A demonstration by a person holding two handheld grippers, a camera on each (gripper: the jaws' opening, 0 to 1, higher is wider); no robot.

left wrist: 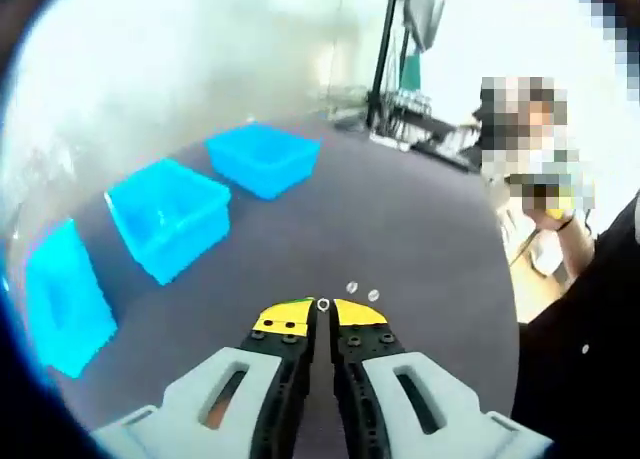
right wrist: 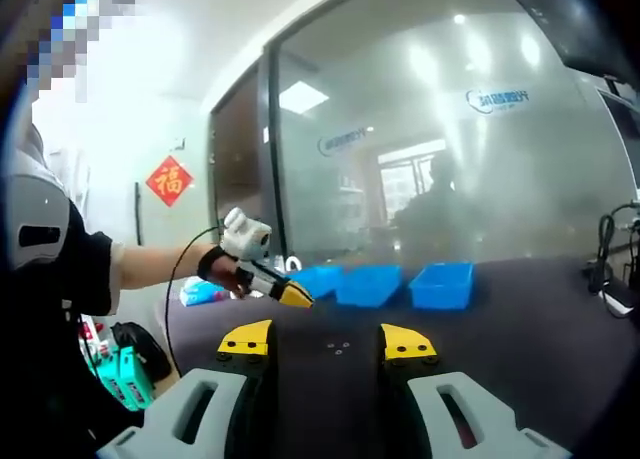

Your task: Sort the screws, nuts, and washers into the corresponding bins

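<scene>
Your left gripper (left wrist: 322, 314) pinches maybe one small silver ring-shaped washer (left wrist: 323, 304); two small silver bits (left wrist: 362, 292) wait at one o'clock. Your right gripper (right wrist: 328, 341) is wide open, empty. The three blue plastic bins (left wrist: 172, 214) look empty.

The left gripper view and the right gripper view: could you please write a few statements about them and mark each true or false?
1. Three blue bins stand on the dark table. True.
2. The left hand-held gripper is wide open. False: its jaws are closed on a small ring-shaped part.
3. The right hand-held gripper is open. True.
4. The loose small parts lie inside a bin. False: they lie on the table.
</scene>
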